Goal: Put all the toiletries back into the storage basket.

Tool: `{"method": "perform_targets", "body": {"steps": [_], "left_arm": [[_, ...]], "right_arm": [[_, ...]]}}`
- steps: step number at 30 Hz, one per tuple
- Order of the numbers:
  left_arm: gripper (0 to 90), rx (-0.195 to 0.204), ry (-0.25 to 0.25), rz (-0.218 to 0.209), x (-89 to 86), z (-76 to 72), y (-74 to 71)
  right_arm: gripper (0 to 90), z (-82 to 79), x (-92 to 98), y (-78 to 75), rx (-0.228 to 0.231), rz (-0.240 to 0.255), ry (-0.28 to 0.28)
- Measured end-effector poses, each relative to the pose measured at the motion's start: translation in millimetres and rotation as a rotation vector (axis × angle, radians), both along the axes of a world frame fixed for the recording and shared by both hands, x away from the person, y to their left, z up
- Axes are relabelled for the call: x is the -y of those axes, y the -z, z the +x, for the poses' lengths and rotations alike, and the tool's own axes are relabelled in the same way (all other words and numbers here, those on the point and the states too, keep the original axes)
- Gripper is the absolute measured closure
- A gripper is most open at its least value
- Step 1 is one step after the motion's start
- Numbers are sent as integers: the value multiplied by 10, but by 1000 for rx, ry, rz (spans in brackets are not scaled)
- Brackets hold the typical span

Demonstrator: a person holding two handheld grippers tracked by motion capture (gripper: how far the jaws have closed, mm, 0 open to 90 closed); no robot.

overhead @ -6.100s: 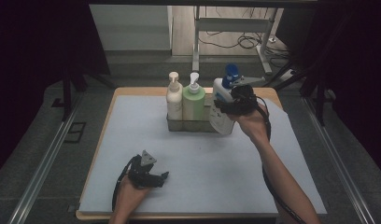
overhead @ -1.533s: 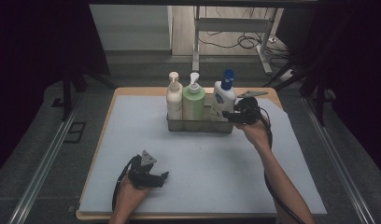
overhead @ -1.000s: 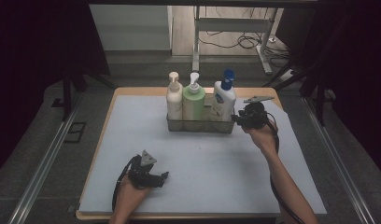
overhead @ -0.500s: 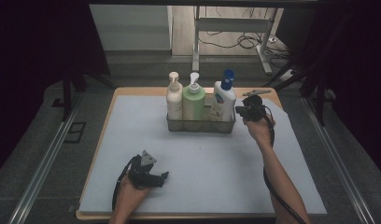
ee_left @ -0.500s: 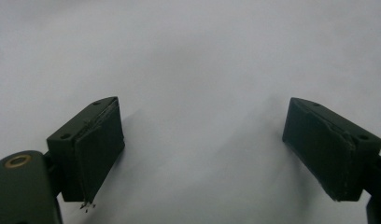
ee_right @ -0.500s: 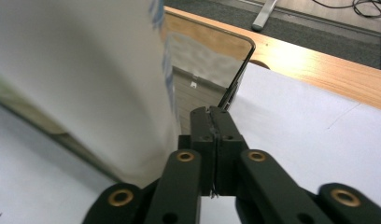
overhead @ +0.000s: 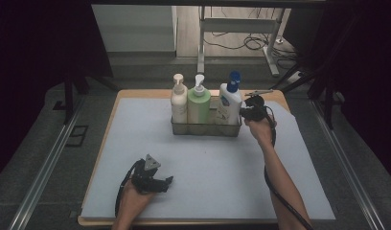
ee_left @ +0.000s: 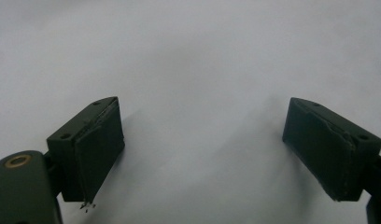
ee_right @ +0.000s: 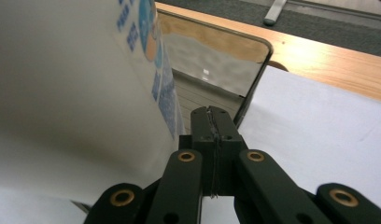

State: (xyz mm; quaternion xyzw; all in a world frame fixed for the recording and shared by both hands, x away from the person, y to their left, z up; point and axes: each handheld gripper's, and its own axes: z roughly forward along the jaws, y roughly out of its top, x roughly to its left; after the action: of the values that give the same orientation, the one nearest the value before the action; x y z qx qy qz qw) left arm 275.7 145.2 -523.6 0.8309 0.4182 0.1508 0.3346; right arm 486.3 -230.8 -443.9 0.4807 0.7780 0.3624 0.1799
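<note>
White bottle [overhead: 229, 103] is stood at the basket's [overhead: 205, 128] right end, already released. Right gripper [overhead: 251, 111] is held beside it, fingers pressed together, empty. Left gripper [overhead: 153, 178] is parked on the bench [overhead: 280, 191], fingers wide apart, empty.

The right tongs [ee_right: 212, 122] rise from the bottom edge with their two black jaws pressed flat together, nothing between them; brass-coloured pivot pins show on the linkage arms below. Just to their left stands a large white bottle [ee_right: 67, 93], close to the camera and blurred, its label printed in blue with a round blue and orange mark near the top; whether the jaws touch it cannot be told. Behind the jaw tips stands the end wall of a clear caddy [ee_right: 216, 60] with a dark rounded rim, the bottle inside it; to the right lies a white mat [ee_right: 319, 126]; beyond it runs the wooden edge of the bench [ee_right: 319, 60], then dark floor [ee_right: 291, 28].
</note>
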Motion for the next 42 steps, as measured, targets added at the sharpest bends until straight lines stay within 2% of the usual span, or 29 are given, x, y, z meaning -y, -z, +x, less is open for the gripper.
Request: {"method": "perform_targets", "body": {"steps": [6,15,42], "left_arm": [[122,0,0,0,0,0,0],[122,0,0,0,0,0,0],[122,-1,0,0,1,0,0]], "right_arm": [[897,14,-31,61,-13,9,-5],[897,-5,-50,70,-24,16,-9],[896,-18,-169,176,-47,-5,-22]]}}
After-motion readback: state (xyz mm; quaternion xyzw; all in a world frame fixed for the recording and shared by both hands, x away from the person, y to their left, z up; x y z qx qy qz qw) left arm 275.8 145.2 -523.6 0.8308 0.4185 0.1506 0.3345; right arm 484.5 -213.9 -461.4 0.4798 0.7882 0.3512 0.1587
